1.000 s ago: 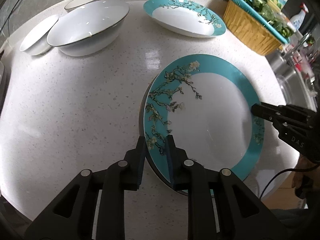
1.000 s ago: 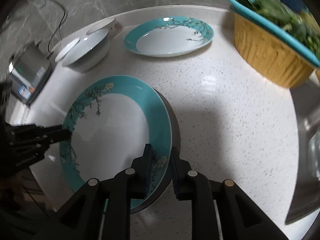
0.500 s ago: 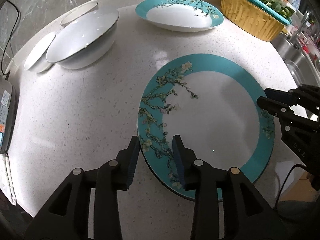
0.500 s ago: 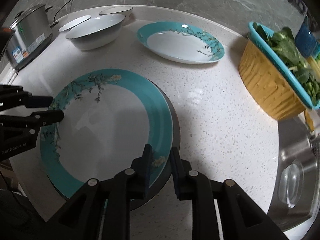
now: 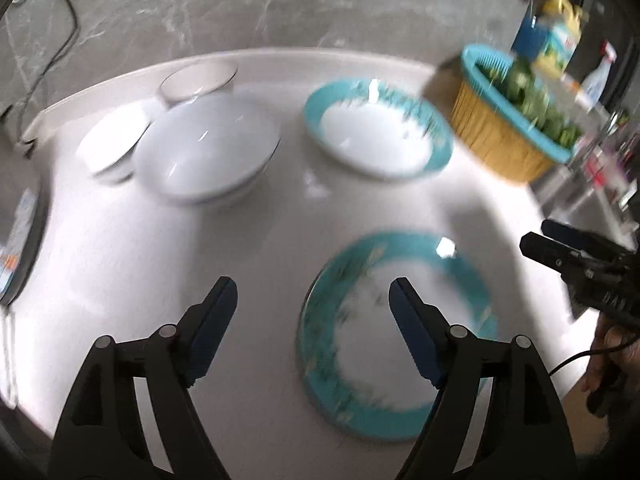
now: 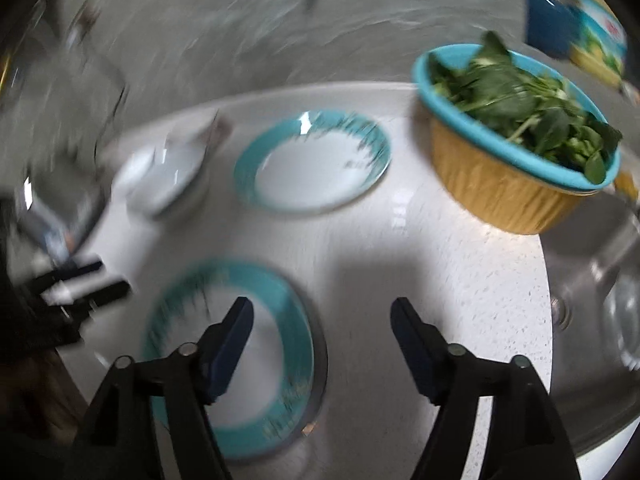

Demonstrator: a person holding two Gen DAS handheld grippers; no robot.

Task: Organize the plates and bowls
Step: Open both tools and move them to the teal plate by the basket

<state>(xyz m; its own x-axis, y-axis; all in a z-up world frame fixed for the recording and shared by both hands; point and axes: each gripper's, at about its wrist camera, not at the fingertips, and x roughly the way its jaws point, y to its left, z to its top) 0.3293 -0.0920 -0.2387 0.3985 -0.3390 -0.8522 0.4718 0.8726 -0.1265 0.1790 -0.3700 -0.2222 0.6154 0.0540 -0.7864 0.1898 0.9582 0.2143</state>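
Observation:
A teal-rimmed blossom plate [image 5: 400,332] lies flat on the white counter [image 5: 248,248], stacked on another plate whose edge shows in the right wrist view [image 6: 320,360]. My left gripper [image 5: 312,300] is open and empty above the stack's left side. My right gripper [image 6: 322,316] is open and empty above the stack's right edge [image 6: 240,360]; it shows at the right of the left wrist view [image 5: 536,240]. A second teal plate [image 5: 376,140] [image 6: 312,160] lies at the back. A large white bowl [image 5: 208,156] and two smaller white bowls [image 5: 112,148] sit at the back left. Both views are blurred.
A yellow basket with a teal colander of greens [image 6: 516,148] [image 5: 516,128] stands at the back right. A steel sink [image 6: 600,300] lies to the right. A grey appliance [image 5: 20,240] stands at the left edge. Cartons and a spray bottle [image 5: 596,76] stand behind the basket.
Both grippers have let go of the top teal plate, opened wide and lifted back from it. The plate now rests flat on the stack.

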